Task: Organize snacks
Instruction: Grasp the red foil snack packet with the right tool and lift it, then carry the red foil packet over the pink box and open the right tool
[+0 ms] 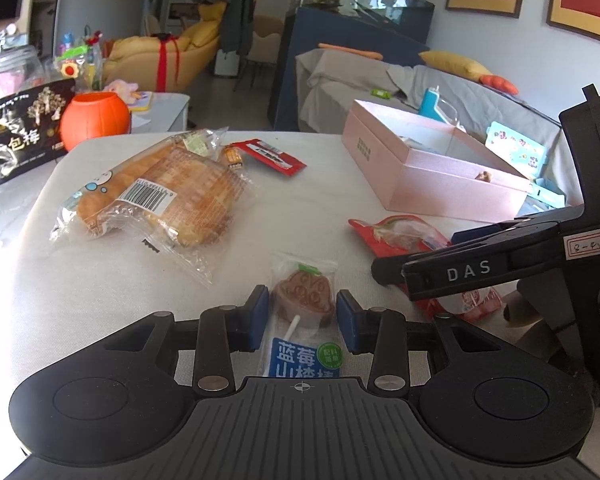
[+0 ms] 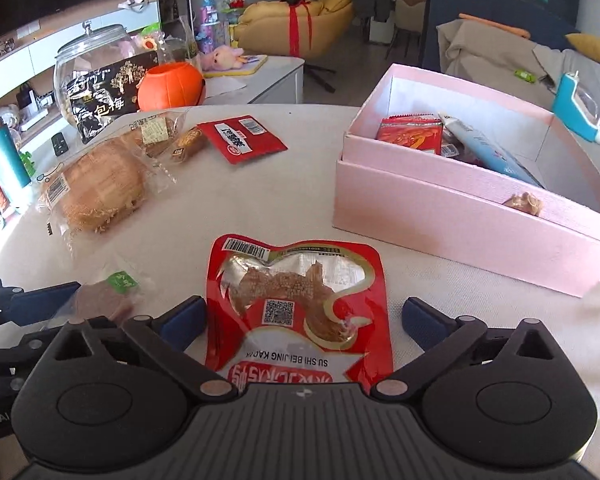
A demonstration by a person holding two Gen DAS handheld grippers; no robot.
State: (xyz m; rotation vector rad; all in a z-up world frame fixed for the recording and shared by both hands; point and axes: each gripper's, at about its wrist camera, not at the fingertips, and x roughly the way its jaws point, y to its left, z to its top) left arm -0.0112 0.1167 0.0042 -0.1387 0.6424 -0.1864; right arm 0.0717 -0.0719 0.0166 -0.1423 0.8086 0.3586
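While both tools sit low over the table (image 1: 100, 300), we log the following.

Left gripper (image 1: 302, 316): partly open, blue pads flanking the lollipop packet (image 1: 303, 320) with small gaps either side; not gripping as far as we can tell.

Lollipop packet: dead ahead at 12 o'clock of the left tool, long axis running along the fingers, stick toward us. Clear crinkly film, brown moulded sweet, blue label at the near end.

Right gripper (image 2: 304, 320): wide open, nothing held, fingers well outside the red pouch (image 2: 298, 308).

Red pouch: at 12 o'clock of the right tool, lying flat, long axis along the fingers. Glossy foil with a clear window showing brown dried meat.

Pink box (image 2: 460, 216): at 2 o'clock from the right tool, open, matte card, already holding packets. Right hand nearer to it.

Bread bag (image 1: 156, 196): at 10 o'clock of the left tool, soft loaf in clear film.

Red sachet (image 2: 242, 138): far side, 11 o'clock, flat.

Judgement: each tool needs only to close, then carry toward 2 o'clock.
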